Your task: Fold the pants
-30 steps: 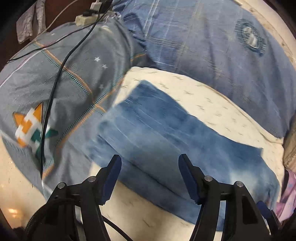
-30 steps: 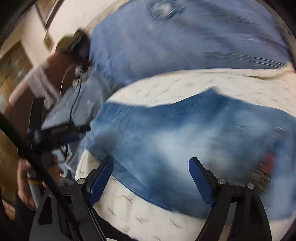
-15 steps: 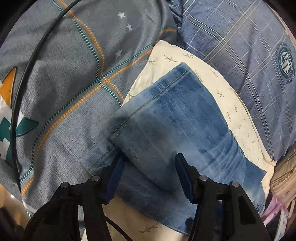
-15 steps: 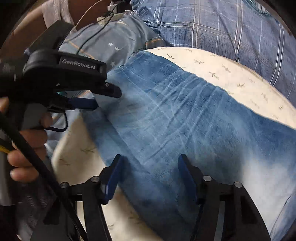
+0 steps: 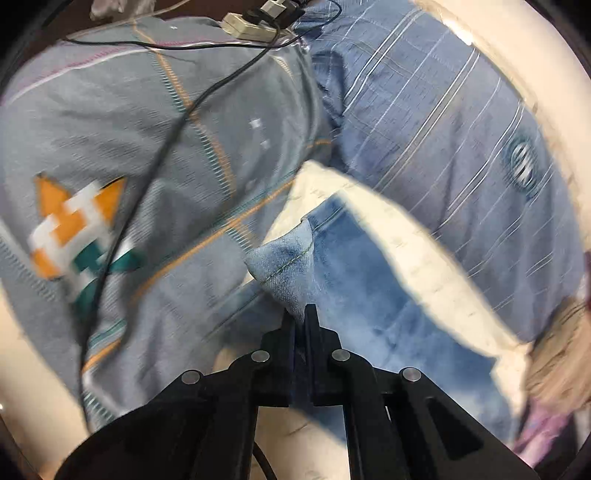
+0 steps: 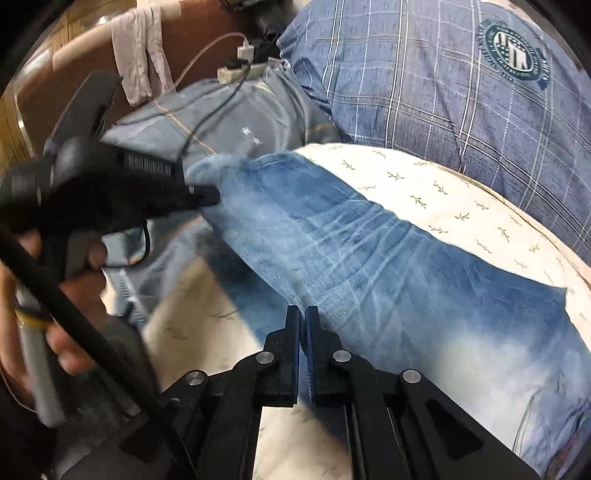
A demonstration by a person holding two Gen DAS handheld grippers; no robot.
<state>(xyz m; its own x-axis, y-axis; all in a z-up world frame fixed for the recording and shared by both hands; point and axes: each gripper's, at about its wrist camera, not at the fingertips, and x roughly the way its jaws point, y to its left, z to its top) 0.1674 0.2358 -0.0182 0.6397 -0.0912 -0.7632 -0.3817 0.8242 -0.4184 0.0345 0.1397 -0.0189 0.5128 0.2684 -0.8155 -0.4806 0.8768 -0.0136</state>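
Observation:
Blue denim pants [image 6: 388,266] lie across a cream sheet with a small leaf print [image 6: 443,192]. My left gripper [image 5: 300,314] is shut on the hem corner of a pant leg [image 5: 284,266] and lifts it off the bed. It also shows in the right wrist view [image 6: 207,194], at the far end of the leg. My right gripper [image 6: 303,325] is shut on the near edge of the pants. The pants also show in the left wrist view [image 5: 369,288].
A grey pillow with an orange and teal pattern [image 5: 129,184] lies left. A blue plaid pillow with a round emblem [image 6: 461,85] lies behind. A black cable [image 5: 147,177] and a white power strip [image 5: 251,27] rest on the grey pillow.
Both grippers have shut on the pants; they were open half a second ago. The left one has raised the leg's hem corner.

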